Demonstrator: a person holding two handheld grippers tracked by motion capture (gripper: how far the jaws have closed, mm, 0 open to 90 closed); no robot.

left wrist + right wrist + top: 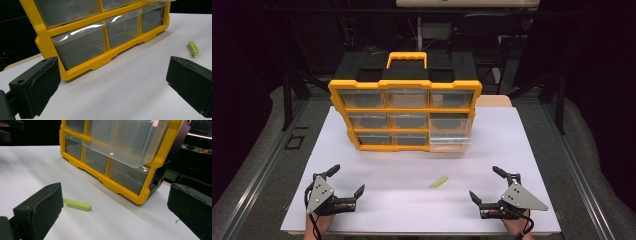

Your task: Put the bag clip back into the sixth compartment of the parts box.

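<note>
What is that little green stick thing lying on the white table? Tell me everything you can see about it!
The little green stick is small, light yellow-green and looks like plastic. It is long and thin with a groove running along it, like two slim bars joined at one end, perhaps a clip. It lies flat on the white table, at a slant, in front of the yellow drawer box and apart from it. It sits between the two hand-held grippers, nearer the right one. Nothing touches it but the table.

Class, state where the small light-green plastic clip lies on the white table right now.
In the high view, the small light-green plastic clip lies flat on the white table, in front of the yellow drawer organiser, nearer the right tool.
</note>
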